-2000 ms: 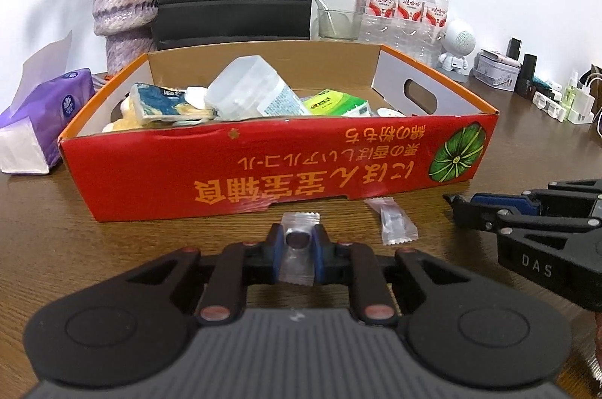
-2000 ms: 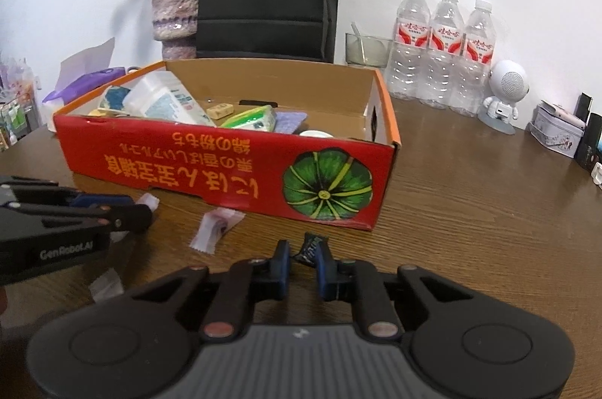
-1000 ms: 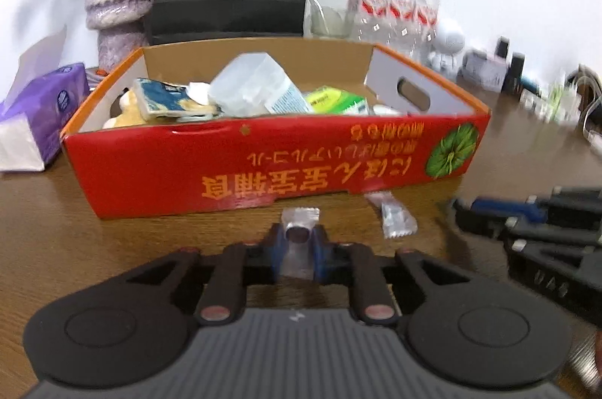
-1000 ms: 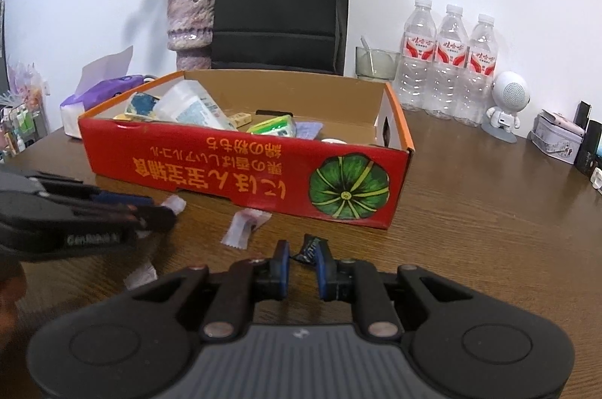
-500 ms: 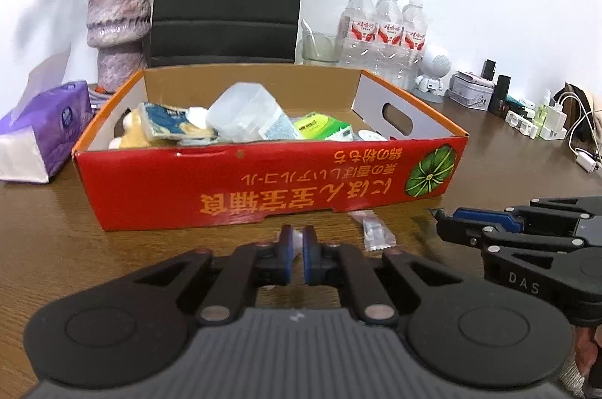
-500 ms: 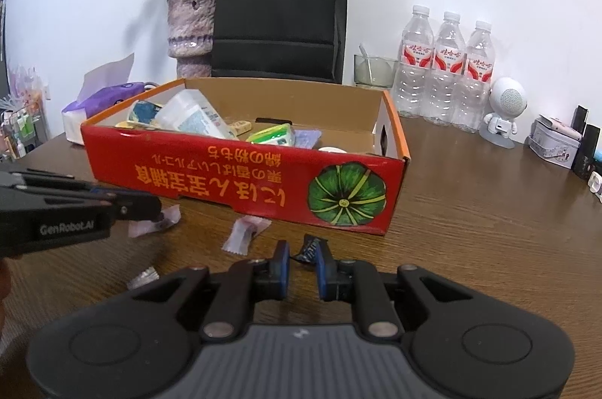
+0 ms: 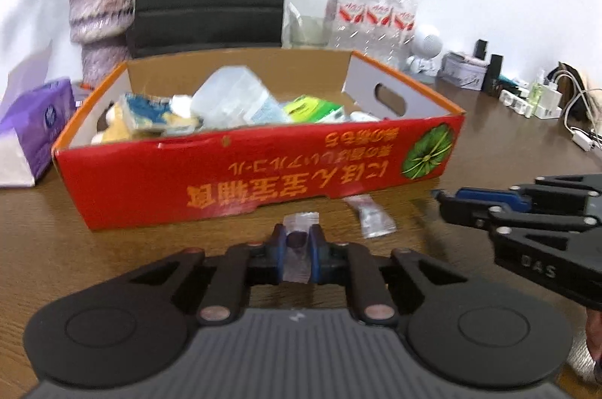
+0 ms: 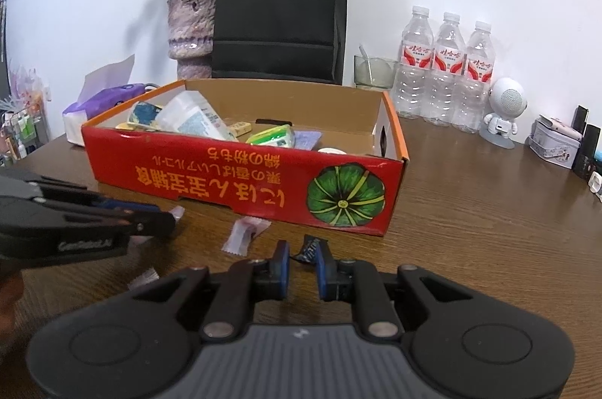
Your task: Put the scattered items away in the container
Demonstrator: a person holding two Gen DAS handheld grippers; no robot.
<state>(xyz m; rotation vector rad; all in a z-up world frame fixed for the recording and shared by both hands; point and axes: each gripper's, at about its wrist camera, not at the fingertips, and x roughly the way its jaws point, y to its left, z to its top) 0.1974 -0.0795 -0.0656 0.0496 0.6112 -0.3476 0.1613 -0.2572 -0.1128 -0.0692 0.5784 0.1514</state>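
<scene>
Table wood w/ red box; left gripper pinching clear-wrapped candy, right gripper pinching dark wrapper.

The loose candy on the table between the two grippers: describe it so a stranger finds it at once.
Start at the red cardboard box and drop to the wooden table before its front wall. There lies a pink-and-white wrapped candy, free, unlike the dark-wrapped candy in the right gripper.

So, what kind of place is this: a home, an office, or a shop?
Probably a home or small office room. A wooden table stands against a white wall and carries a vase of dried flowers, three water bottles and chargers with cables.
</scene>
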